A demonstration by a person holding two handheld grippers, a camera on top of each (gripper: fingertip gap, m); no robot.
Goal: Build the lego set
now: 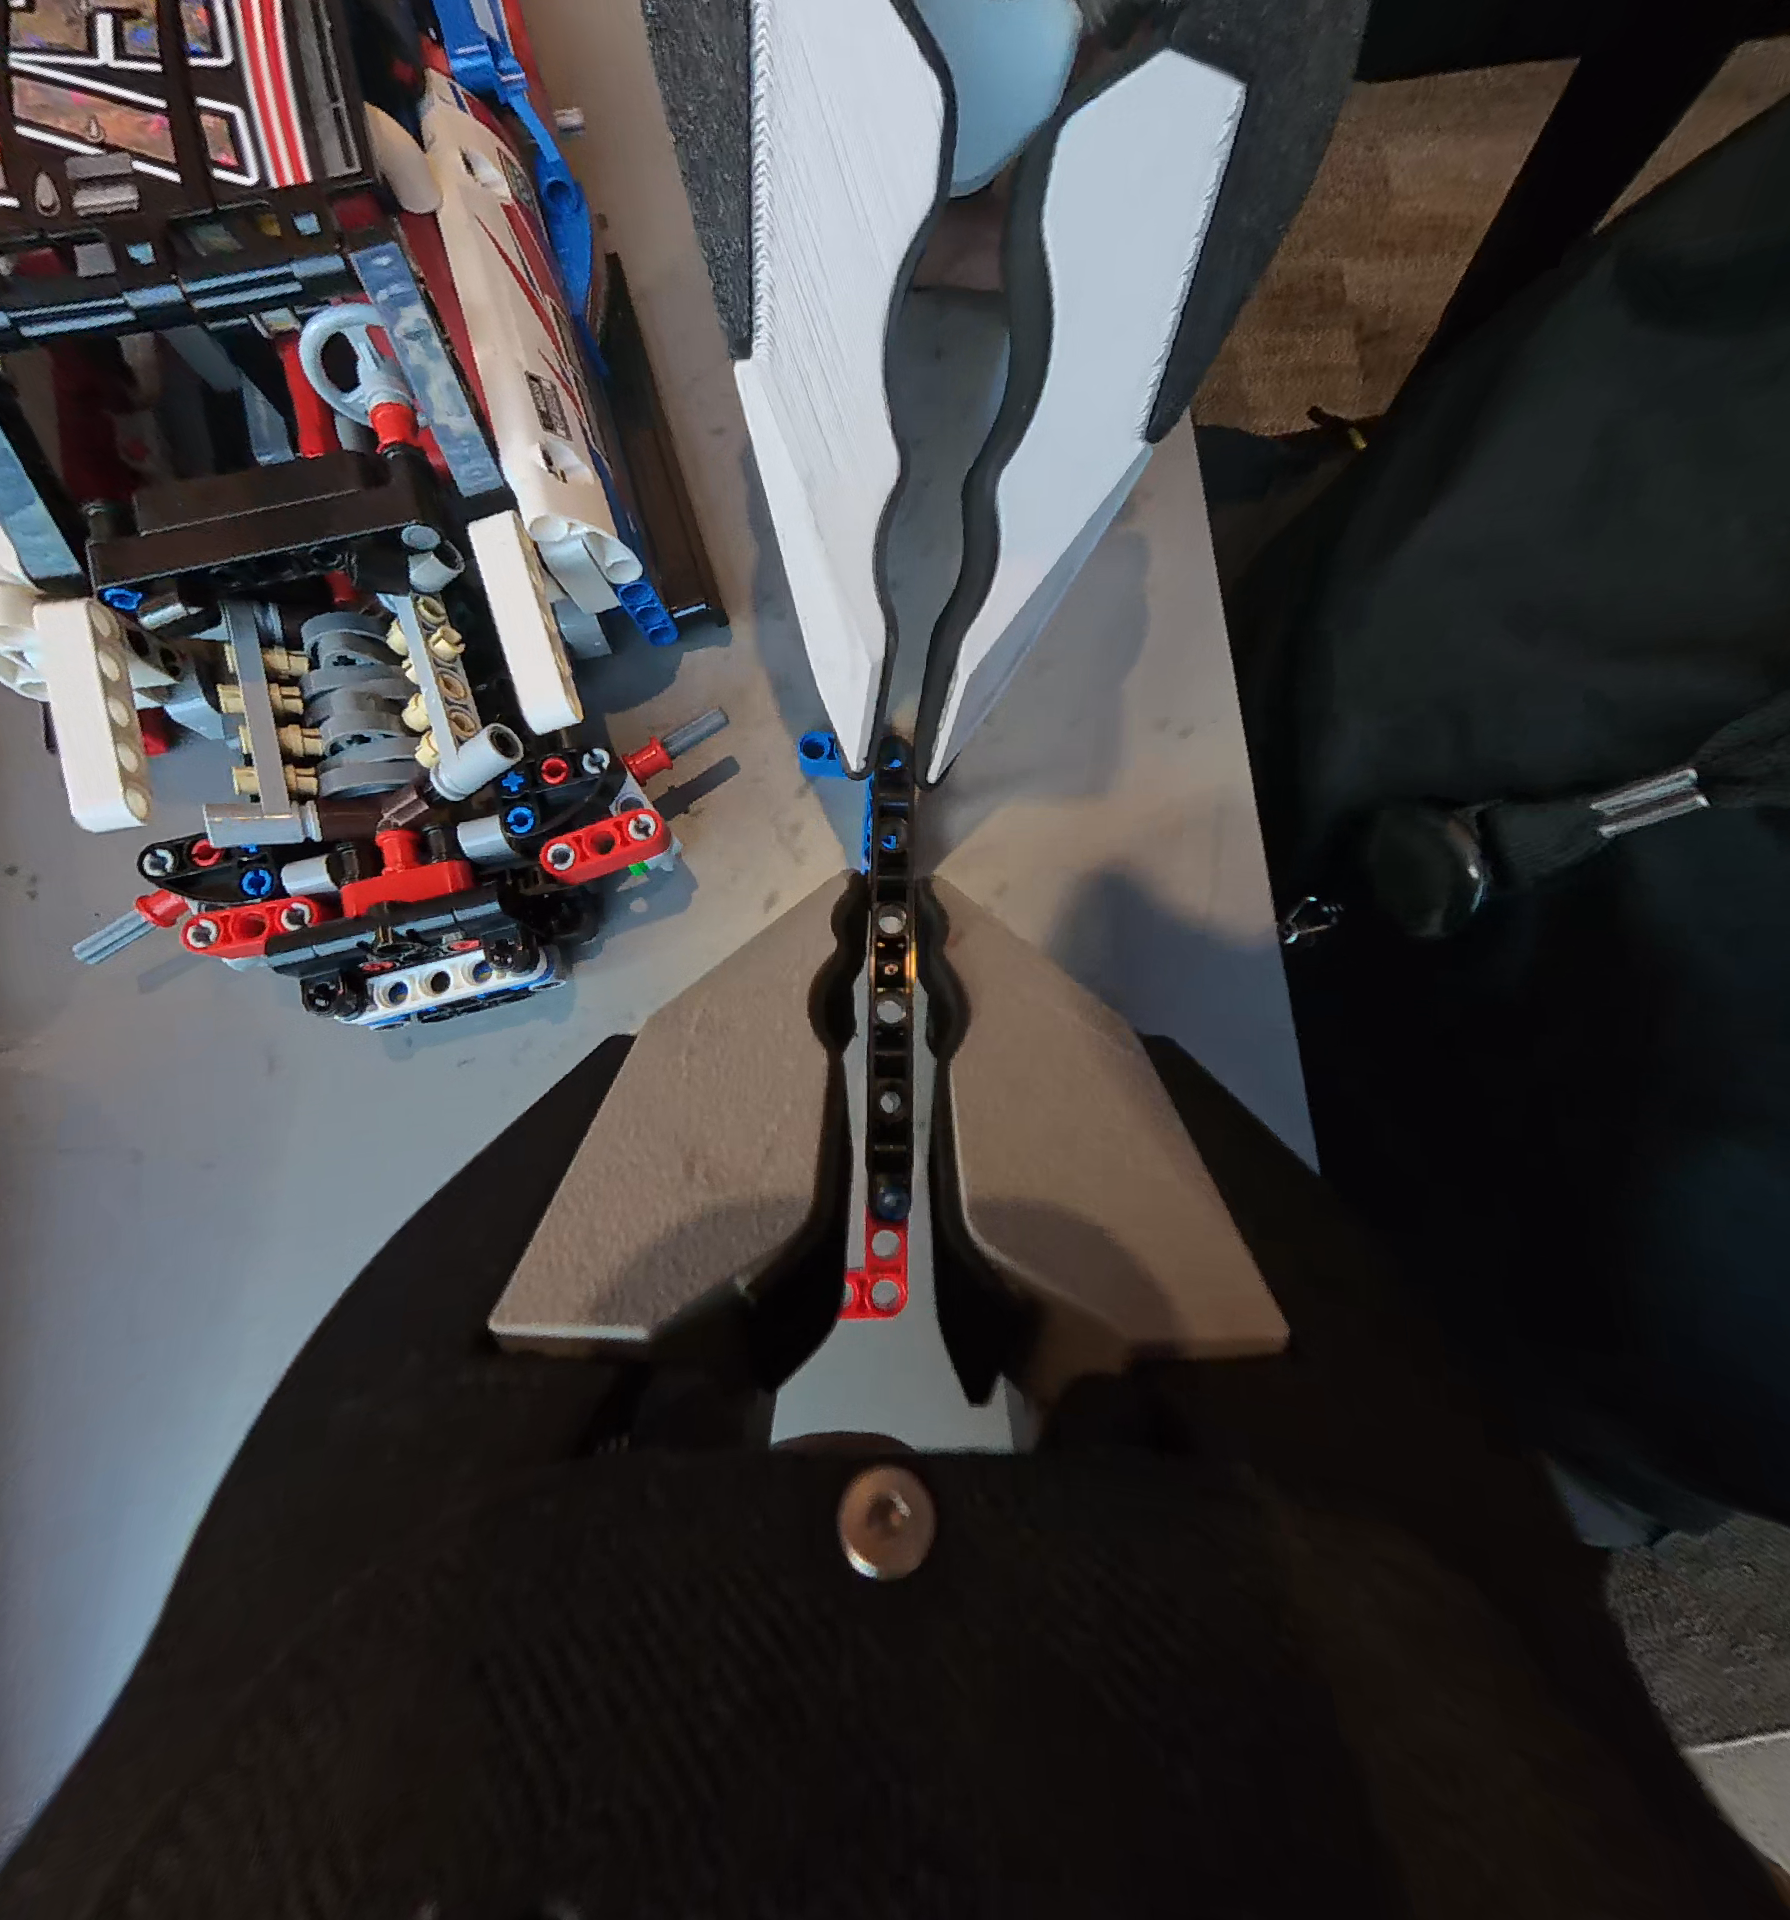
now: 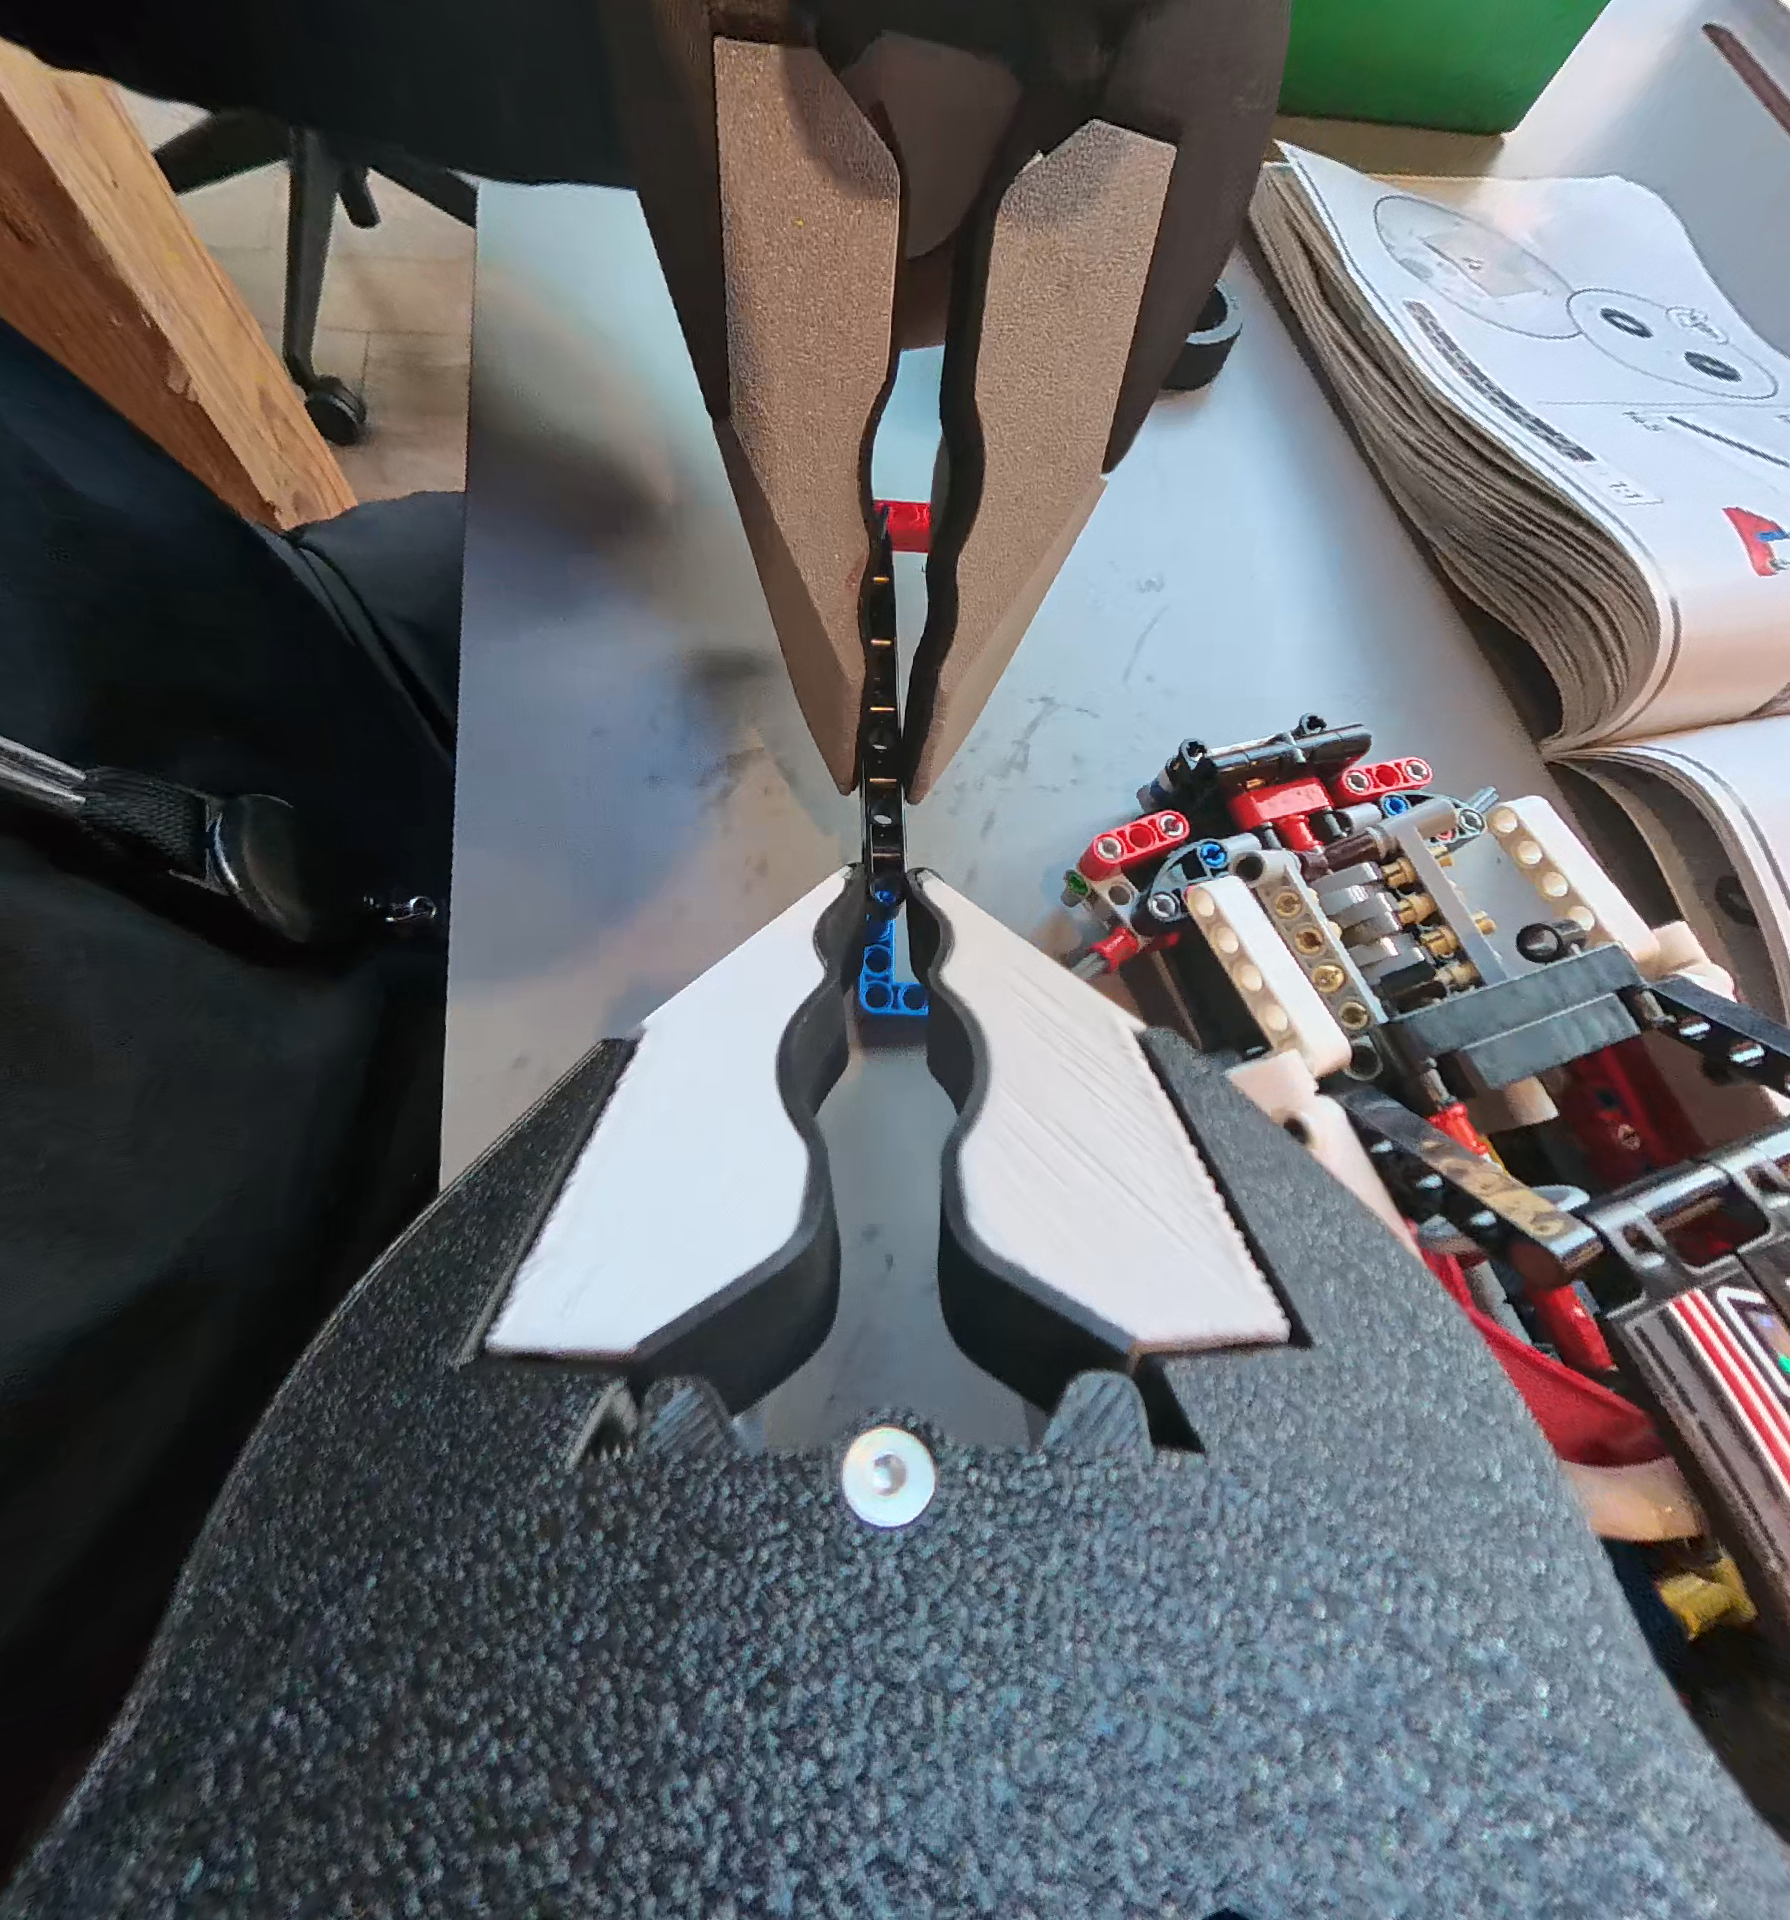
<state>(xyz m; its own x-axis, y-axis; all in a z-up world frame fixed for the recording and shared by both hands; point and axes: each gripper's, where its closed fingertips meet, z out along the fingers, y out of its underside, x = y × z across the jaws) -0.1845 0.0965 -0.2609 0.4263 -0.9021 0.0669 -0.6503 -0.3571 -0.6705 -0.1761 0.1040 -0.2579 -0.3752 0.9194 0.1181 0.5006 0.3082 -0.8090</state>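
Observation:
A long black beam with holes [image 1: 889, 1039] is held level above the grey table [image 1: 247, 1195]. My left gripper [image 1: 891, 883], with grey-brown fingers, is shut on it; a red L-shaped piece [image 1: 878, 1273] sits on the beam's near end between the fingers. My right gripper [image 1: 891, 767], with white fingers, faces it from the far side, shut on the beam's other end. In the right wrist view my right gripper [image 2: 883, 881] pinches the beam [image 2: 878, 727], with a blue L-shaped piece [image 2: 889, 982] just behind its tips. The left gripper [image 2: 883, 792] comes in from the top.
The partly built car model [image 1: 351, 727] stands on the table left of the grippers; in the right wrist view it [image 2: 1390, 935] is at the right. An open instruction booklet [image 2: 1597, 416] and a black tyre [image 2: 1208, 332] lie beyond. A person's dark clothing [image 1: 1597, 810] is past the table edge. The tips of both grippers are at nearly the same place.

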